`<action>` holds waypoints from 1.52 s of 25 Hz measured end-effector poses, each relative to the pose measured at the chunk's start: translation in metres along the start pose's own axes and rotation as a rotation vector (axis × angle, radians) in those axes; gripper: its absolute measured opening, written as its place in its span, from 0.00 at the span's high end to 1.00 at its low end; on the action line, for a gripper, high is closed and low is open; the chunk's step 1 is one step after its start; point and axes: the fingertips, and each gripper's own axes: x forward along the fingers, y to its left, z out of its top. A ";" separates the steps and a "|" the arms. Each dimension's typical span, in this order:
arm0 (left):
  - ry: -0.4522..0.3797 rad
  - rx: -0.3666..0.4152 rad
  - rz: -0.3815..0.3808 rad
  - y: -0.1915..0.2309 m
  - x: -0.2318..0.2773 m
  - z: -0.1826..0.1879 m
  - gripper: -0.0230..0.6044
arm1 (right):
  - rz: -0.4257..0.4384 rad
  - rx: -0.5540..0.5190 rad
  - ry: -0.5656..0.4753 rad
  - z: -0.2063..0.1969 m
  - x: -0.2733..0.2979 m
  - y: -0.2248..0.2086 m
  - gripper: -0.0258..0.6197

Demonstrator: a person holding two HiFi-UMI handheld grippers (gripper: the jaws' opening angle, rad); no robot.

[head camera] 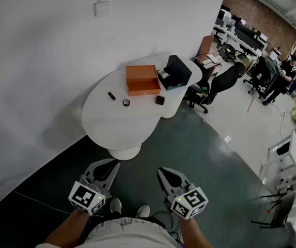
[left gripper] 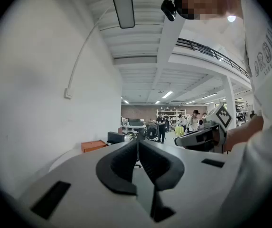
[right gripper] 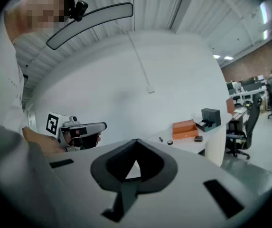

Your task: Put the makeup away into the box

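Both tools are idling low in front of the person, well apart from the bench [head camera: 117,125]: the left tool [head camera: 104,165] and the right tool [head camera: 167,173] are each sitting with jaws together, nothing between them. The makeup is lying loose on the bench just beside the orange box [head camera: 142,79]: a thin black stick [head camera: 111,95], a small round pot [head camera: 126,103] and a dark squarish compact [head camera: 159,100]. I am judging all three light, rigid and smooth-shelled, so probably slippery. I am planning a pinch across the stick's middle and across opposite edges of the pot and compact.
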 end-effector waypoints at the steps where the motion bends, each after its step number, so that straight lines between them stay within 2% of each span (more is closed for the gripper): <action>1: 0.000 0.000 0.000 0.000 -0.001 0.001 0.92 | -0.001 0.000 0.000 0.001 0.000 0.001 0.95; 31: -0.014 0.004 -0.023 -0.005 -0.001 0.000 0.92 | -0.011 -0.042 -0.008 0.006 0.004 0.005 0.95; 38: -0.003 0.003 -0.005 -0.002 0.002 0.002 0.92 | -0.017 -0.038 -0.002 0.004 0.003 0.001 0.95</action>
